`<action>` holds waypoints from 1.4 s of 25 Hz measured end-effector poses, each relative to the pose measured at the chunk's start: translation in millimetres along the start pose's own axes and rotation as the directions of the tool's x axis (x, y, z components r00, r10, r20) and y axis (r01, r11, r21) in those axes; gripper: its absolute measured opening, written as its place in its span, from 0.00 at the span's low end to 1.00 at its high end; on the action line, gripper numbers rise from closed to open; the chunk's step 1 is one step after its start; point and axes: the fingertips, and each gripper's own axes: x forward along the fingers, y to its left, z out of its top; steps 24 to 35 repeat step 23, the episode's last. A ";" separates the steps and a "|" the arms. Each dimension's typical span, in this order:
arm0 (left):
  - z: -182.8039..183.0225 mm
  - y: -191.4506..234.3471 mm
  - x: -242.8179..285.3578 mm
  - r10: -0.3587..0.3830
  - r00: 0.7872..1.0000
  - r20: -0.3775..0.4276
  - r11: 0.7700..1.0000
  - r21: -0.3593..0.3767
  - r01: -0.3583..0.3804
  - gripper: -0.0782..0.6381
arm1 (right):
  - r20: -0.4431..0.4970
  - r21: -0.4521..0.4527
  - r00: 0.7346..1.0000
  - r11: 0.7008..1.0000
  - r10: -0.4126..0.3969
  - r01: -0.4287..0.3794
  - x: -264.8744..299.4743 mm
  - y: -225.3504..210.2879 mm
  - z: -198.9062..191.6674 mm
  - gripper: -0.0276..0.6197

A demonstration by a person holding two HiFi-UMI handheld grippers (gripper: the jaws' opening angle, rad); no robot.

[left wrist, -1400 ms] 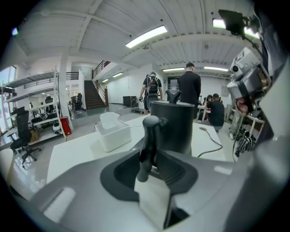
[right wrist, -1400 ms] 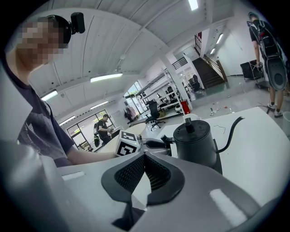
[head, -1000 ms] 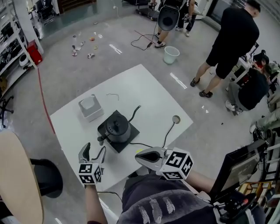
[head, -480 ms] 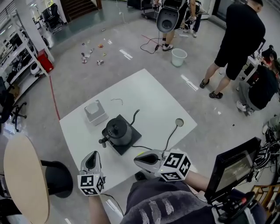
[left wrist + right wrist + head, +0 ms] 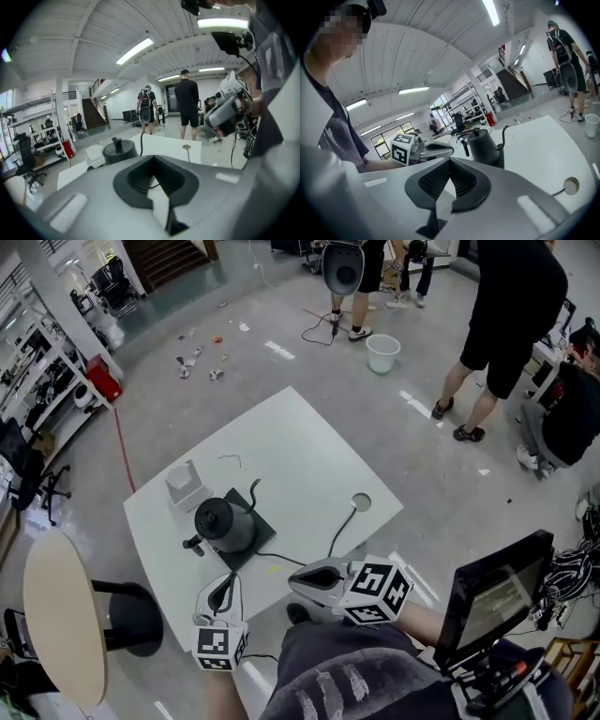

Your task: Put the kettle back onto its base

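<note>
Left gripper [image 5: 223, 589] and right gripper [image 5: 314, 579], head view: both closed, empty, short of the kettle [image 5: 217, 521], seated on its base [image 5: 255, 540]. Left gripper view: jaws just closed on nothing. Right gripper view: jaws together (a careless sweep could snag the cord [image 5: 339, 526], tipping it).

Clock centred on the kettle [image 5: 217, 524], head view. From 12 to 2 the white table [image 5: 309, 442] is lying bare, giving me broad passage. At 11 a white box [image 5: 184, 484] is standing just beside the kettle, narrowing that side. From 3 to 4 a black cable [image 5: 339, 526] is trailing towards the table's hole [image 5: 360, 502], crossing my low approach.
</note>
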 end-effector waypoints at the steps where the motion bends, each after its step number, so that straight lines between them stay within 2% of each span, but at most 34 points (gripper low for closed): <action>1: 4.4 -13.4 1.2 -0.005 1.000 -0.004 1.000 0.027 0.005 0.11 | 0.000 0.001 1.000 1.000 0.007 -0.007 -7.2 -0.9 -3.0 0.05; 4: 14.3 -52.0 5.2 -0.028 1.000 -0.004 0.997 0.076 0.028 0.11 | -0.003 0.005 1.000 1.000 0.029 -0.029 -26.2 -5.9 -13.1 0.05; 6: 18.0 -77.0 7.1 -0.054 0.999 -0.001 0.995 0.081 0.054 0.11 | -0.002 0.009 0.999 0.999 0.042 -0.042 -37.7 -10.4 -20.4 0.05; 12: 22.0 -123.4 5.2 -0.087 0.996 0.002 0.996 0.013 0.087 0.11 | -0.022 0.035 0.997 0.997 0.077 -0.076 -63.7 -22.1 -41.9 0.05; 17: 17.1 -126.5 -10.2 -0.076 0.997 -0.007 0.997 0.006 0.076 0.11 | -0.023 0.022 0.996 0.996 0.084 -0.084 -63.9 -18.1 -42.3 0.05; 23: 13.0 -119.0 -44.7 -0.080 0.996 0.029 0.997 -0.013 0.081 0.11 | -0.024 -0.009 0.996 0.996 0.087 -0.087 -49.7 20.2 -40.4 0.05; 35: 13.0 -119.0 -44.7 -0.080 0.996 0.029 0.997 -0.013 0.081 0.11 | -0.024 -0.009 0.996 0.996 0.087 -0.087 -49.7 20.2 -40.4 0.05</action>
